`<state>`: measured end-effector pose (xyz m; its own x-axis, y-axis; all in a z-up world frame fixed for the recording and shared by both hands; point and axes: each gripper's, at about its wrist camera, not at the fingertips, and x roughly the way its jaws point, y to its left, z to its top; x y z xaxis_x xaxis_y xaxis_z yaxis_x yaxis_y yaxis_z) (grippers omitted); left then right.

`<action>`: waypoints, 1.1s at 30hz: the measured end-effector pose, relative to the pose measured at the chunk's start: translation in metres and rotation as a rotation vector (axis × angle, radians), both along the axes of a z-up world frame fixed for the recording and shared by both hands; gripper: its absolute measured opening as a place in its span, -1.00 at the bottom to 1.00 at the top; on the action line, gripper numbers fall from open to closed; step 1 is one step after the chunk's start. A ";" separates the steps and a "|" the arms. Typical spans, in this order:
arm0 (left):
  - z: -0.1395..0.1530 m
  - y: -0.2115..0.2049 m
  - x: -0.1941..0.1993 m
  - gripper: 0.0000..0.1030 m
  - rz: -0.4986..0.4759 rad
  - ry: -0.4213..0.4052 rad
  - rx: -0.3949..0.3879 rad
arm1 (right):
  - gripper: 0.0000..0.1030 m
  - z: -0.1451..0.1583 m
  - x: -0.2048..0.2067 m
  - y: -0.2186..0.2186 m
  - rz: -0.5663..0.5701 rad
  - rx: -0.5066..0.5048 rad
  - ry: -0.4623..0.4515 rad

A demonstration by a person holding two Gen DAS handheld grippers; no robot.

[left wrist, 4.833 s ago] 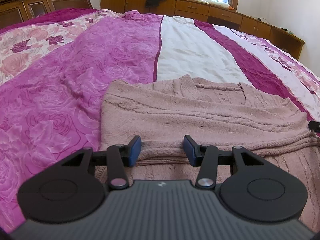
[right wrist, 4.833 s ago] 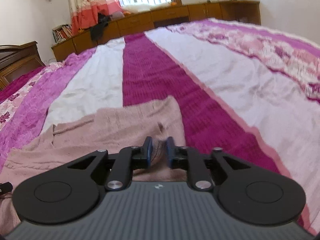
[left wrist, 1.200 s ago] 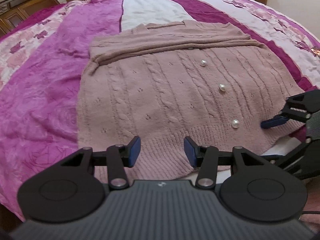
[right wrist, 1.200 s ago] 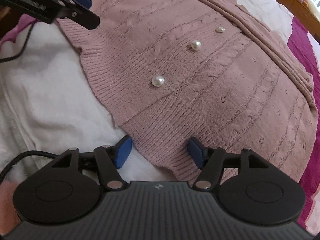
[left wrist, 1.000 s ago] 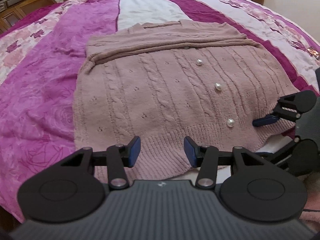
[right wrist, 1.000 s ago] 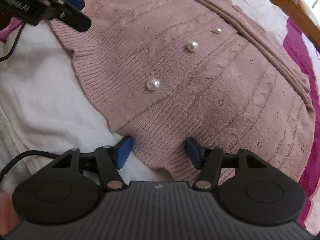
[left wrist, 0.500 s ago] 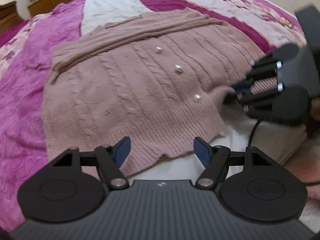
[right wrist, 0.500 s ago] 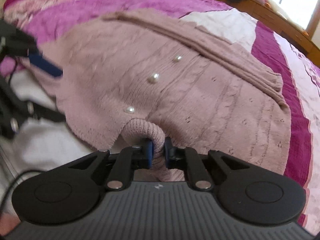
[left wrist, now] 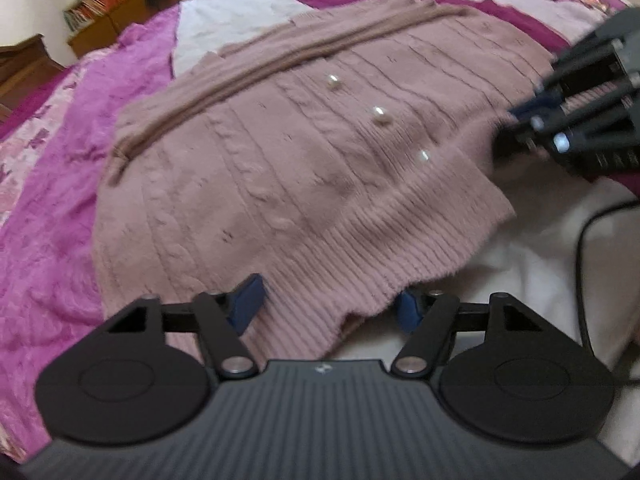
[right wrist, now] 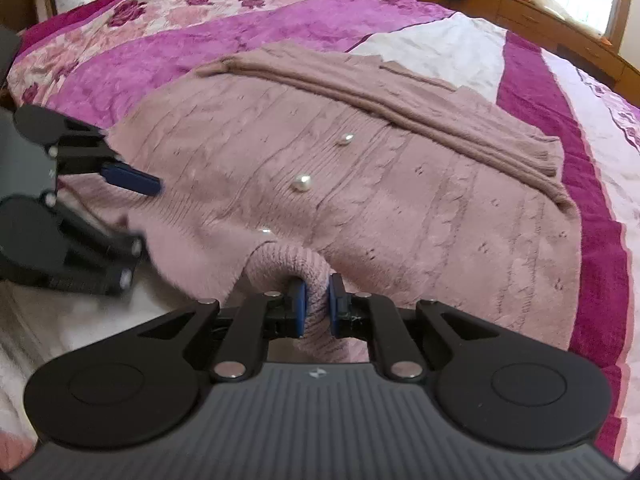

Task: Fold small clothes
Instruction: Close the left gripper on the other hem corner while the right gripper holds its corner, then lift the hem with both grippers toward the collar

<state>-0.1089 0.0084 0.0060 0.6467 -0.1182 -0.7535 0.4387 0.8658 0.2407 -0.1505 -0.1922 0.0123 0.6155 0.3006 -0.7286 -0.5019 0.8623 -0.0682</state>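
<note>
Cardigan (right wrist: 360, 184) hem pinched at six o'clock in right gripper (right wrist: 316, 308), left gripper (left wrist: 328, 300) closing astride hem, ready for folding upward.

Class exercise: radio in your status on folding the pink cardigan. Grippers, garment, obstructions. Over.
Right gripper shut on cardigan hem. Left gripper closing, hem between pads, not pinched. Cardigan flat on bedspread. Nothing in the way.

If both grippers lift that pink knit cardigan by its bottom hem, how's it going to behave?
Probably floppy: the cardigan hem already bunches into a soft loop where the right gripper pinches it. It will likely sag between grips. The left gripper, still closing, straddles hem ribbing that may stretch.
</note>
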 end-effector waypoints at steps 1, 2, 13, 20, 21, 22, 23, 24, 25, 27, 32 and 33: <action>0.001 0.000 0.000 -0.08 -0.002 -0.007 -0.013 | -0.74 -0.002 0.000 0.000 -0.006 0.004 0.006; 0.003 0.000 0.001 -0.29 -0.004 -0.010 -0.035 | -0.73 -0.003 -0.001 -0.001 -0.007 0.009 0.012; 0.023 0.004 0.001 -0.81 0.017 -0.056 -0.166 | 0.30 -0.009 -0.010 0.016 0.067 -0.018 0.034; 0.029 0.007 -0.001 -0.81 0.021 -0.063 -0.201 | 0.30 -0.025 -0.001 0.027 0.012 -0.089 0.063; 0.029 0.007 -0.001 -0.81 0.020 -0.061 -0.203 | 0.28 -0.026 -0.001 0.028 0.005 -0.096 0.056; 0.029 0.007 -0.001 -0.81 0.019 -0.060 -0.205 | 0.26 -0.026 -0.001 0.028 -0.003 -0.102 0.044; 0.029 0.007 -0.001 -0.81 0.019 -0.058 -0.208 | 0.18 -0.026 -0.001 0.027 -0.013 -0.111 0.028; 0.029 0.008 -0.001 -0.81 0.020 -0.056 -0.212 | -0.08 -0.025 -0.002 0.027 -0.025 -0.122 0.011; 0.029 0.008 -0.001 -0.81 0.019 -0.056 -0.215 | -0.19 -0.025 -0.002 0.025 -0.040 -0.126 -0.002; 0.030 0.009 -0.001 -0.81 0.018 -0.061 -0.216 | -0.50 -0.021 -0.002 0.019 -0.064 -0.107 -0.023; 0.035 0.010 -0.001 -0.81 0.026 -0.076 -0.226 | -0.68 -0.005 -0.010 0.010 -0.094 -0.055 -0.122; 0.037 0.010 -0.001 -0.81 0.028 -0.082 -0.228 | -0.69 0.000 -0.011 0.008 -0.098 -0.041 -0.146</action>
